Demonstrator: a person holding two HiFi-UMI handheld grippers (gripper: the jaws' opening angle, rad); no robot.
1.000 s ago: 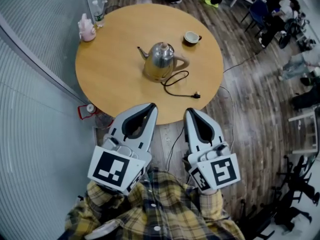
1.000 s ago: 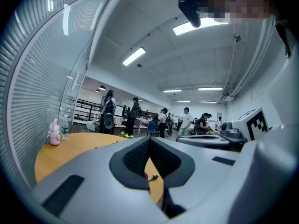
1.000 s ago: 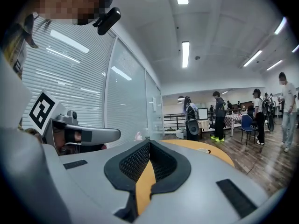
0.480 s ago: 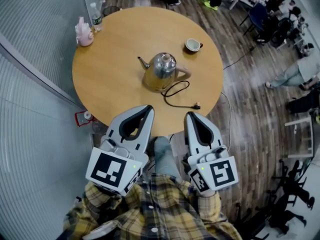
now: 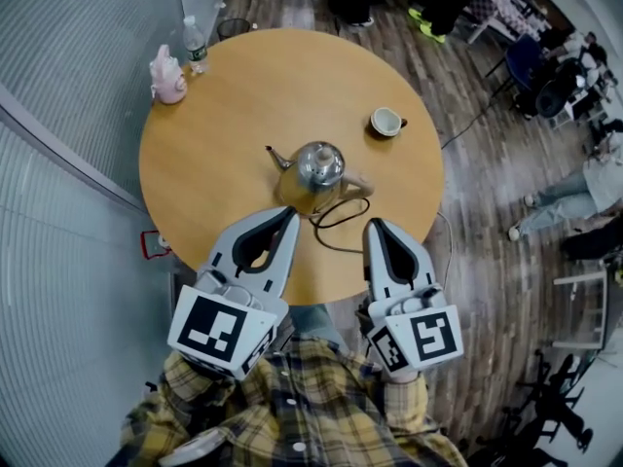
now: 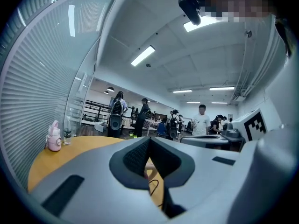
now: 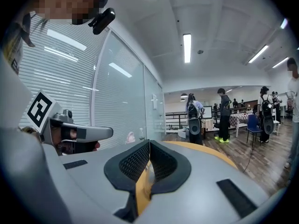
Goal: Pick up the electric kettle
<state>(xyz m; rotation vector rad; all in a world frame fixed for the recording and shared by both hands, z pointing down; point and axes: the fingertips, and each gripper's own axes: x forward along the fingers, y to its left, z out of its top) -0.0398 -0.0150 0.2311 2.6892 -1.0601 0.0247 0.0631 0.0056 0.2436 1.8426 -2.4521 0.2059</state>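
Pose: I hold both grippers low and close to my body, side by side, pointing forward over the near edge of the round wooden table. Both run nearly level. Plaid sleeves show behind the marker cubes.

Left gripper: in its own view the dark pads meet at the tips and grip nothing. Only tabletop and a bit of black cord show through the hollow behind the tips.

Right gripper: fully closed, pads pressed together in its own view, carrying nothing.

Task item: the electric kettle stands upright near the middle of the table, just ahead of both grippers and slightly nearer the left one. Neither tool touches it. Its spout points to the upper left of the head view and its handle to the lower right, so its long axis runs on that diagonal. The black power cord loops on the table from the handle side toward me, between the two grippers.

Other items: a cup to the right of the kettle, and a pink bottle and a clear water bottle at the far left rim.

Markings: each cube carries a black-and-white square pattern. The water bottle's label is too small to read
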